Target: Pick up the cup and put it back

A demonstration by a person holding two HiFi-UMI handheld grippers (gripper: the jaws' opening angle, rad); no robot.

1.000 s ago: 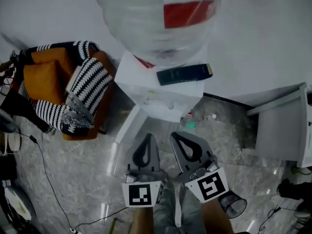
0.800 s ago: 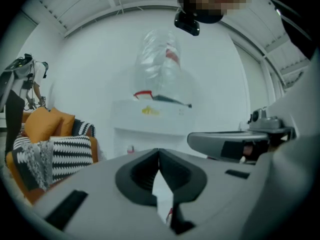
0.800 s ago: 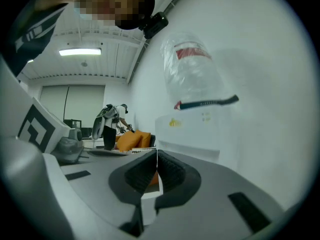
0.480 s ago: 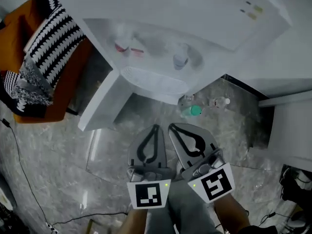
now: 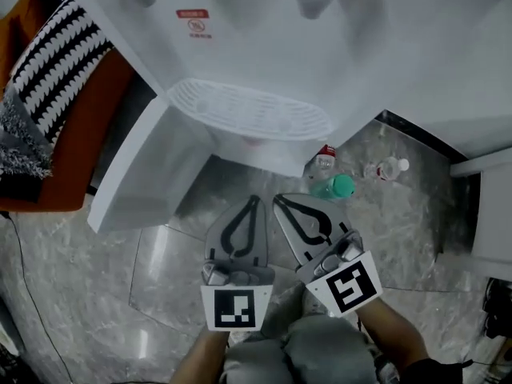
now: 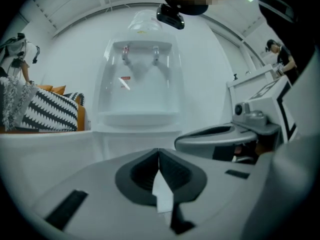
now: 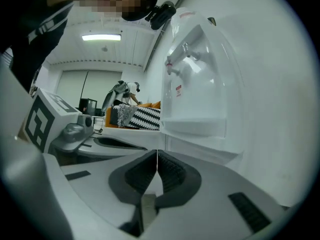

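You're only at the approach. The left tool (image 5: 253, 206) and right tool (image 5: 282, 203) are both pressed together and empty, side by side before the water dispenser (image 5: 264, 62). No cup shows in any view, so next you likely must find it, perhaps past the open cabinet door (image 5: 140, 174), then part one tool's jaws. Around you is a marble floor (image 5: 88, 278), a green bottle (image 5: 334, 186) and an orange sofa (image 5: 76, 134).

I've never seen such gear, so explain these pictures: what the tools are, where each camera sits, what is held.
A person holds two grey hand-held clamps, the left gripper and the right gripper. One picture comes from a head camera looking down; the other two from cameras riding on each clamp. Both clamps are shut and hold nothing. Ahead stands a white water dispenser with its lower door open; a green bottle sits on the grey marble floor. No cup shows.
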